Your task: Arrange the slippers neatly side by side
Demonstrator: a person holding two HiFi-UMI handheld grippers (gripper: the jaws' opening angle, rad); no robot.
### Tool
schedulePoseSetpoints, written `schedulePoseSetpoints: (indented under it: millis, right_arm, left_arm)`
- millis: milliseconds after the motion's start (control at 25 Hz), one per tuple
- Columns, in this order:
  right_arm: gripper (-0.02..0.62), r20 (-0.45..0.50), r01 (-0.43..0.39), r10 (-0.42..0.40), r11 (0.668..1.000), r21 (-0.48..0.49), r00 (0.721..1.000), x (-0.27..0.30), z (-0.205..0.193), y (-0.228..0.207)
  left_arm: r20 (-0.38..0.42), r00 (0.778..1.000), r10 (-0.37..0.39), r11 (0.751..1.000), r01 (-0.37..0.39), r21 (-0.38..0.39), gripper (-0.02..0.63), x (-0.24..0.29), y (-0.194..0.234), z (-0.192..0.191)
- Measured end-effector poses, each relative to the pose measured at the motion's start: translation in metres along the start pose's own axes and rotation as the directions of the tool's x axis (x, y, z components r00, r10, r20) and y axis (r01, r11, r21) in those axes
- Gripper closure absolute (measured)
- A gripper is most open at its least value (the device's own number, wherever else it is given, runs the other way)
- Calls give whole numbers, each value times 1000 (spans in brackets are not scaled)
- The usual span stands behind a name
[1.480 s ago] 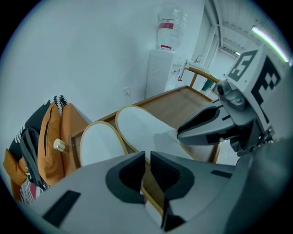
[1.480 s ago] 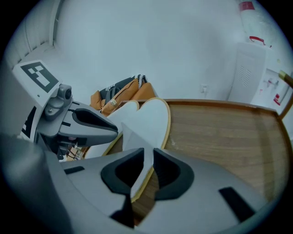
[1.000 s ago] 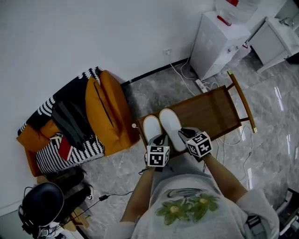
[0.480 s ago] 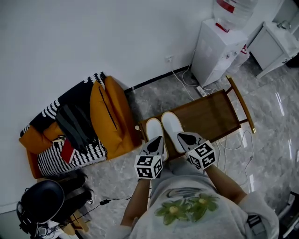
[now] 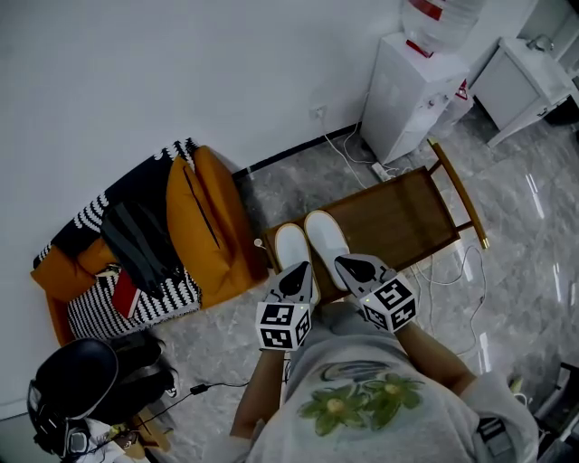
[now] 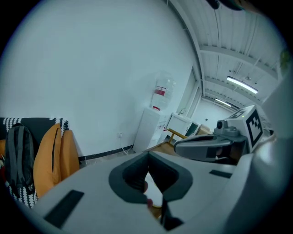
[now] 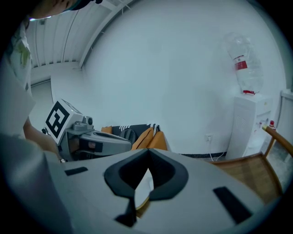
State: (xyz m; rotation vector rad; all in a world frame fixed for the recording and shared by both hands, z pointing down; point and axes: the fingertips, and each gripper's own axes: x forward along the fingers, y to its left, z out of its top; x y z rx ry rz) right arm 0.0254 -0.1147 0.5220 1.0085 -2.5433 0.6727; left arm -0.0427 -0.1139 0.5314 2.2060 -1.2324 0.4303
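Neatly side-by-side slippers point(image 5: 324, 237) (on wooden seat point(image 5: 407, 212))

A white water dispenser point(image 5: 404, 95) (bottle point(image 5: 445, 18) on top) stands against the wall point(image 5: 181, 72) beyond a wooden chair point(image 5: 407, 212), with an orange cushion point(image 5: 213, 226), black backpack point(image 5: 140, 242) and striped blanket point(image 5: 127, 306) heaped left on the marble floor point(image 5: 529, 240).
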Motion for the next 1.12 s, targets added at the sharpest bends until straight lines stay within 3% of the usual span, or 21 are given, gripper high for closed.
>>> schedulePoseSetpoints:
  millis: [1120]
  right_arm:
    - [591,4,12,-12,999,-35,1000,-7,3,11]
  left_arm:
    - [44,999,-1,999,-1,43,592,-13,-9,13]
